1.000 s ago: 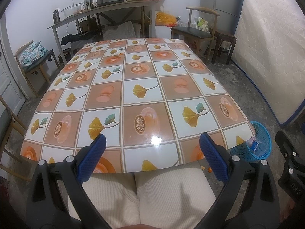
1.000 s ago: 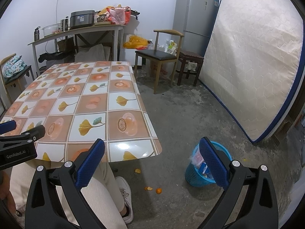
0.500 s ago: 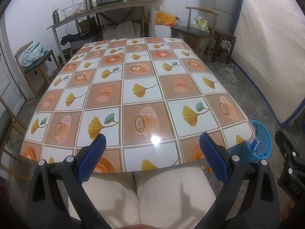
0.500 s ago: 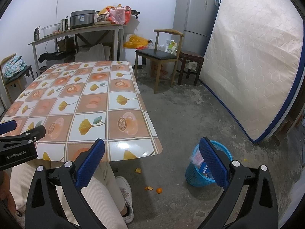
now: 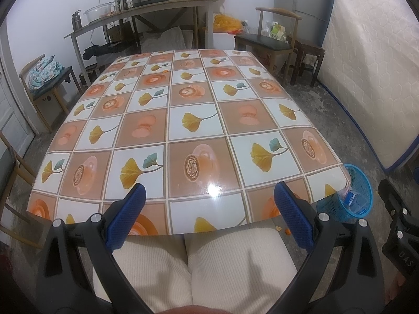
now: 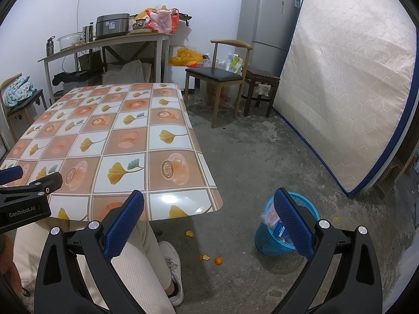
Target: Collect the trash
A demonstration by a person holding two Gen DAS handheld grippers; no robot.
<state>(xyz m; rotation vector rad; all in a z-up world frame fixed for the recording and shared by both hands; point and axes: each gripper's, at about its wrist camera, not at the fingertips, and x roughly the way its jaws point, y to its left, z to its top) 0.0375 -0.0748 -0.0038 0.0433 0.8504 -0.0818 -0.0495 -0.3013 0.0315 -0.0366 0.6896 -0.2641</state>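
A blue plastic waste basket (image 6: pixel 275 238) with wrappers inside stands on the concrete floor right of the table; it also shows in the left wrist view as the basket (image 5: pixel 358 198). Orange peel scraps (image 6: pixel 189 233) and more peel bits (image 6: pixel 210 259) lie on the floor between the table and the basket. My left gripper (image 5: pixel 209 214) hangs open over the near edge of the patterned table (image 5: pixel 193 120), nothing between its fingers. My right gripper (image 6: pixel 209 222) is open above the floor, its right finger in front of the basket.
A person's lap in cream trousers (image 5: pixel 193 261) and a white shoe (image 6: pixel 170 261) are at the table's near side. A mattress (image 6: pixel 340 91) leans at the right. A chair (image 6: pixel 217 78), stool (image 6: pixel 262 83), fridge (image 6: pixel 267 26) and cluttered side table (image 6: pixel 104 41) stand behind.
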